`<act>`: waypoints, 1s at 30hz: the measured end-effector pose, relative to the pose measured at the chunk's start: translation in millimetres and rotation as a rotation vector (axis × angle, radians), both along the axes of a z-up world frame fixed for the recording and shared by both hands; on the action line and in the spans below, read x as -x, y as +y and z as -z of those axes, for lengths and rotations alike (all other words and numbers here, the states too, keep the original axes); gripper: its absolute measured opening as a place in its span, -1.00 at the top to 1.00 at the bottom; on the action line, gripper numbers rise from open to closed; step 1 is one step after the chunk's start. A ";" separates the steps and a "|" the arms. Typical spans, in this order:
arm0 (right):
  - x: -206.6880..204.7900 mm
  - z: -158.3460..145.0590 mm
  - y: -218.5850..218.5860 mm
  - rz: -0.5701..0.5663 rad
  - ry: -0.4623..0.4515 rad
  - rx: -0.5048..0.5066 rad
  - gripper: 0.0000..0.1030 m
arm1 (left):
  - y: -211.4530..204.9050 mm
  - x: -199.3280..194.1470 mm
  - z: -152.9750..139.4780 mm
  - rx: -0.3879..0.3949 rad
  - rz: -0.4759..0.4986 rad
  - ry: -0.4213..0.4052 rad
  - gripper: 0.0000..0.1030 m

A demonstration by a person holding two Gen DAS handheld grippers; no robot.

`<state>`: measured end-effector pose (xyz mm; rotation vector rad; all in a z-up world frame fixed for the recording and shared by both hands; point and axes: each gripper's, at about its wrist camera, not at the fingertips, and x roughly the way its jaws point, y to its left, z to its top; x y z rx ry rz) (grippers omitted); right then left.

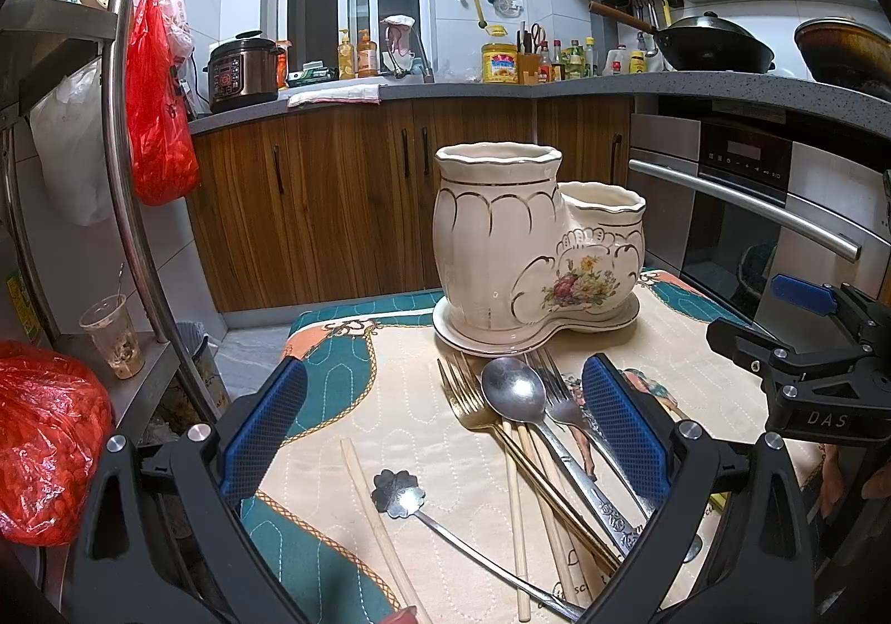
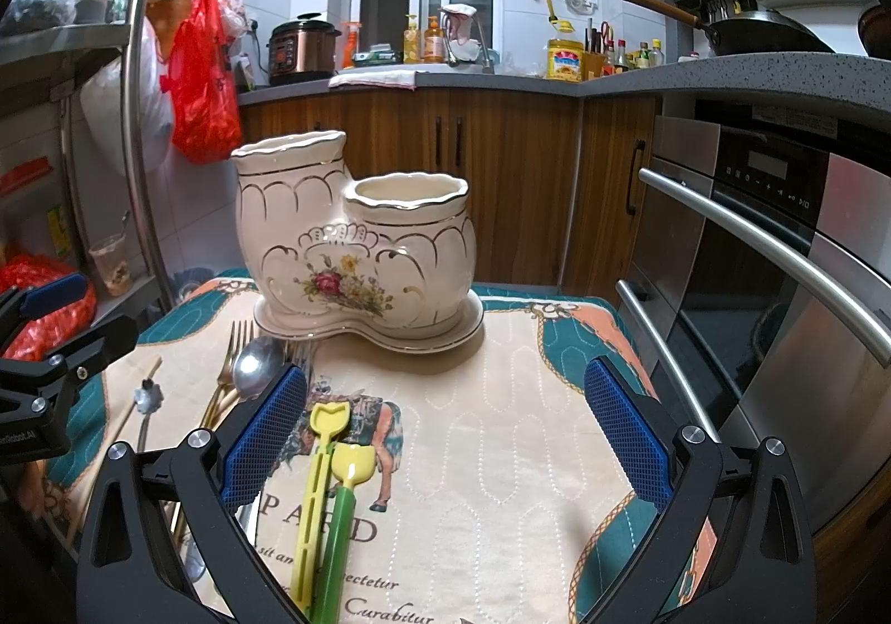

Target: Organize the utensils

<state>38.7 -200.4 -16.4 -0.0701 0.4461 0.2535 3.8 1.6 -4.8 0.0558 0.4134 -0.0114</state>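
A cream ceramic two-cup utensil holder [image 1: 529, 245] [image 2: 356, 245] stands on its saucer at the far side of a patterned mat. In front of it lie a steel spoon [image 1: 515, 393], a gold fork [image 1: 465, 401], a steel fork [image 1: 562, 396], wooden chopsticks [image 1: 518, 512] and a flower-headed spoon [image 1: 396, 493]. My left gripper [image 1: 442, 435] is open just above them, holding nothing. My right gripper [image 2: 445, 435] is open and empty over the mat. Two yellow plastic spade utensils [image 2: 331, 457] lie by its left finger. The right gripper also shows at the right edge of the left wrist view [image 1: 807, 345].
The mat [image 2: 501, 401] covers a small table. A steel rack with red bags [image 1: 50, 435] and a plastic cup [image 1: 111, 334] stands to the left. An oven with a bar handle [image 2: 779, 262] is close on the right. Wooden cabinets [image 1: 334, 201] lie behind.
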 end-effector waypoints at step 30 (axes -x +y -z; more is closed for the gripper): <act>-12.4 29.4 11.0 -0.122 0.290 0.087 -0.91 | 27.5 -3.6 7.0 0.049 -0.006 0.070 -0.89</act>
